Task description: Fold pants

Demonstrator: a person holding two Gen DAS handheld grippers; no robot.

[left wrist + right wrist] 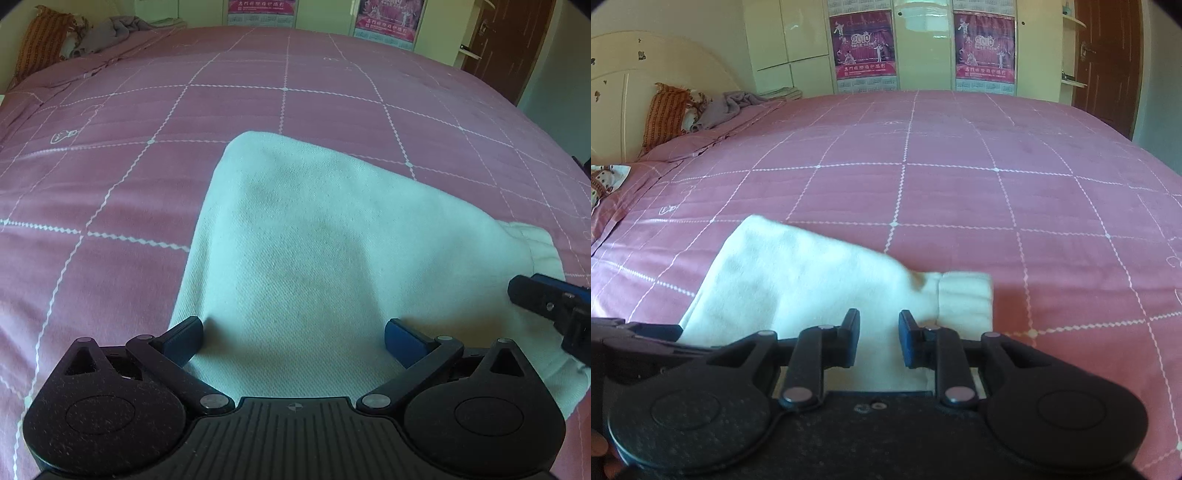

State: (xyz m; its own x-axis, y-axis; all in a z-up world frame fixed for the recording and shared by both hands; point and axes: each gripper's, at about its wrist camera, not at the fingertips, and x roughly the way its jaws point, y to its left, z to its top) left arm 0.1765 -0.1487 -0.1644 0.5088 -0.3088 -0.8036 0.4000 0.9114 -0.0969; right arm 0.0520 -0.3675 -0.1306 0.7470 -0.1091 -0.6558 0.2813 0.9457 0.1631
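Observation:
White pants (314,251) lie folded on the pink checked bedspread (147,110), with a ribbed cuff (532,247) at the right. My left gripper (293,338) is wide open just above the near part of the pants, holding nothing. The right gripper shows at the right edge of the left wrist view (546,299). In the right wrist view the pants (798,280) and cuff (964,295) lie just ahead of my right gripper (879,338), which is open with a narrower gap above the cloth's near edge. The left gripper's body is at that view's left edge (635,339).
The bed (960,184) stretches far ahead and to both sides. An orange pillow (665,114) and a grey blanket (727,105) sit by the headboard at the far left. Wardrobes with posters (862,51) and a brown door (1108,62) stand behind.

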